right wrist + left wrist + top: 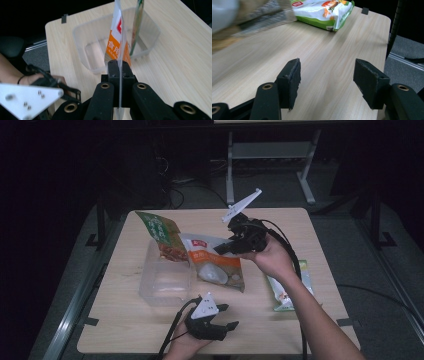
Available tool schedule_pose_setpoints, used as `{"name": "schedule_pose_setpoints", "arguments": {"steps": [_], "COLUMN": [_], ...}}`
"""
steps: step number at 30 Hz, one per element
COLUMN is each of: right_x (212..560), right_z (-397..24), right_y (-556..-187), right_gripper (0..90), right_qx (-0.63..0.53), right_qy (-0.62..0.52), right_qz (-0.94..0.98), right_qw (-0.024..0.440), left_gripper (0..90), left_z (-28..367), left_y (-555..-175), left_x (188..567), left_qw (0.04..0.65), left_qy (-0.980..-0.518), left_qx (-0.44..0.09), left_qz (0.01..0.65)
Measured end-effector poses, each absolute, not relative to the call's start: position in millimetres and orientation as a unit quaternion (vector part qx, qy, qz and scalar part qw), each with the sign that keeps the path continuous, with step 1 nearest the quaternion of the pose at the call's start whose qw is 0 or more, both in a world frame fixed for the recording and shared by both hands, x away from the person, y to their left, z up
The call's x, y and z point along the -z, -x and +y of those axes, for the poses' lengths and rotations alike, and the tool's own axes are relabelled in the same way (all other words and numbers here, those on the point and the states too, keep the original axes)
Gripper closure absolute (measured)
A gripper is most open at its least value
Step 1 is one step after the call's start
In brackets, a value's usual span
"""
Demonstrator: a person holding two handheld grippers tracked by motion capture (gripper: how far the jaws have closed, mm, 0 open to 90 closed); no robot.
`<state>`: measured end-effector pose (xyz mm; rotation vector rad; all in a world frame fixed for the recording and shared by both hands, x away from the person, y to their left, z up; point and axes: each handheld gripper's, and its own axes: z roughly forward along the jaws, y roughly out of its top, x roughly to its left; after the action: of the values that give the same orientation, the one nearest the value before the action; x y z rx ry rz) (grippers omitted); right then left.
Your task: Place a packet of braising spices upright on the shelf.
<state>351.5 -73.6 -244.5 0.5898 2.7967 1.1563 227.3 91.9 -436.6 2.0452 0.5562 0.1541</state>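
Note:
An orange-and-white snack bag (218, 264) hangs tilted over the table beside a clear plastic container (165, 282), its lower end near the tabletop. My right gripper (223, 248) is shut on the bag's upper edge; the right gripper view shows the bag (115, 43) pinched edge-on between the closed jaws of that gripper (119, 67), with the container (95, 47) beyond. A green-and-brown bag (161, 232) leans at the container's far side. My left gripper (229, 316) stays low near the table's front edge, open, with bare tabletop between the jaws (327, 75).
A green-and-white bag (289, 292) lies flat on the right of the table, partly under the right forearm, and shows as a bag (324, 11) ahead of the left jaws. Black cables trail from both grippers. Metal table legs stand on the floor beyond.

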Motion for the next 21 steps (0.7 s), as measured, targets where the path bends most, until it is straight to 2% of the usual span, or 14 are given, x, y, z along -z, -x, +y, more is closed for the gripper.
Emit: {"name": "schedule_pose_setpoints", "arguments": {"steps": [14,21], "right_x": [230.7,227.9], "right_z": [-20.6,0.2], "right_y": [-368.5,-375.1], "right_gripper": [89.9,89.9], "right_qx": [-0.381,-0.385], "right_qy": [-0.163,-0.160], "right_qz": [0.910,0.909], "right_qw": [0.019,0.017], "left_gripper": [29.6,29.1], "left_z": [92.9,94.2], "left_y": [-227.8,-228.1], "left_x": [436.2,435.5], "left_qw": [0.486,0.490], "left_qy": [-0.844,-0.842], "left_qx": [-0.068,-0.074], "left_qz": [0.215,0.212]}}
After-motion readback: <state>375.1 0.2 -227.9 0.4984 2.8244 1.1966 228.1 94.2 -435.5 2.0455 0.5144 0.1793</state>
